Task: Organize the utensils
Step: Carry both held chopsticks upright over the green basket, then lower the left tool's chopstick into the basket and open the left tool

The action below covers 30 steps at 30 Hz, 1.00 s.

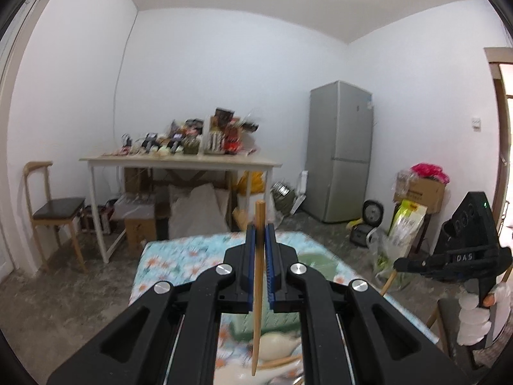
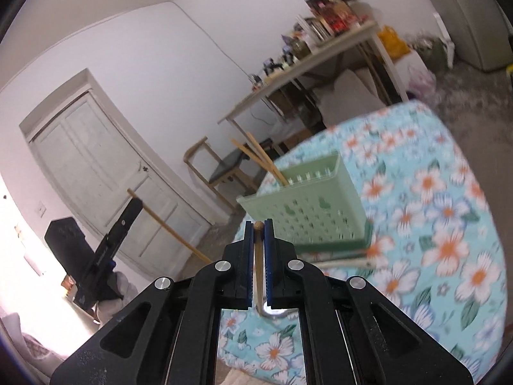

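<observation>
Utensils are mid-sort: the left gripper is clamped on a wooden chopstick, which stands upright between its blue pads. The right gripper is clamped on a wooden-handled utensil whose metal end shows below the jaws. Ahead of it on the floral tablecloth stands a green slotted basket, already holding two chopsticks. Both held pieces still need placing; another pale utensil lies just beside the basket's base.

Black left gripper, blue ribbed pads, silver screws, matching right gripper, white glove
</observation>
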Available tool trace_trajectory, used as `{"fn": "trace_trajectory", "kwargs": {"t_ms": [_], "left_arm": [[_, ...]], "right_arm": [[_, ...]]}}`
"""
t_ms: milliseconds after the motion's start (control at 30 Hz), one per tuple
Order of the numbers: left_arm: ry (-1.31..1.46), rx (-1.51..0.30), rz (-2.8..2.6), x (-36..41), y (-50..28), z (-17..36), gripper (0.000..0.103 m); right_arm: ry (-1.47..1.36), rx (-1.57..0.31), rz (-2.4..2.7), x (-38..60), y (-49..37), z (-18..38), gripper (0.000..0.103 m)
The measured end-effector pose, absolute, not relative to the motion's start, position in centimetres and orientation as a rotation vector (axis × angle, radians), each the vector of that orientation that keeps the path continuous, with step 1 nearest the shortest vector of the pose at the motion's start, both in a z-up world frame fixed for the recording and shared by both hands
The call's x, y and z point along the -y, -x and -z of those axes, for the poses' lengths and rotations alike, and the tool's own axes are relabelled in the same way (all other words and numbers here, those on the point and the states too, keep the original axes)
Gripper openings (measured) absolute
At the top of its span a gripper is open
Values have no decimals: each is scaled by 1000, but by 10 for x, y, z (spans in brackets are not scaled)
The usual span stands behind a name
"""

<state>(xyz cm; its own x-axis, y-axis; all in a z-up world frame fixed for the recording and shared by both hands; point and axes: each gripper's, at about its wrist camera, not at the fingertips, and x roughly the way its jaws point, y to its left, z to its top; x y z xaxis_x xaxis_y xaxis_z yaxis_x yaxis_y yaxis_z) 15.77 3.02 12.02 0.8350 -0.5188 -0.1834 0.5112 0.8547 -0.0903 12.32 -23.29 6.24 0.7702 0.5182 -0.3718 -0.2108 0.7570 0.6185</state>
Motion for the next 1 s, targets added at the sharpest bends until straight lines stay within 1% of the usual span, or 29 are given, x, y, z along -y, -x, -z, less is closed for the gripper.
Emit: {"fn": "trace_trajectory", "kwargs": {"t_ms": [267,400,567,733,833,1000], "left_arm": [[94,-65,621,-7,-182,-176,5],[116,-18,627,6,-202,-191,5],[131,-38,627,27,-235,-183,5],[129,-111,600,45,-264,-162,5],[128,-131,586,48,-270,-151,5],[124,-155,570,50,-281,-141,5]], "right_arm": [[-535,-456,-428,251,-120,-100,4],[-510,-381,-404,268,-113,-124,4],[-472,-281,-355,291,-111,-154,4],[-441,-206,-341,303,-127,-176,4],[-425,-197,-348,303,-150,-181,4],[-392,-233,-353,296,-182,-176,4]]}}
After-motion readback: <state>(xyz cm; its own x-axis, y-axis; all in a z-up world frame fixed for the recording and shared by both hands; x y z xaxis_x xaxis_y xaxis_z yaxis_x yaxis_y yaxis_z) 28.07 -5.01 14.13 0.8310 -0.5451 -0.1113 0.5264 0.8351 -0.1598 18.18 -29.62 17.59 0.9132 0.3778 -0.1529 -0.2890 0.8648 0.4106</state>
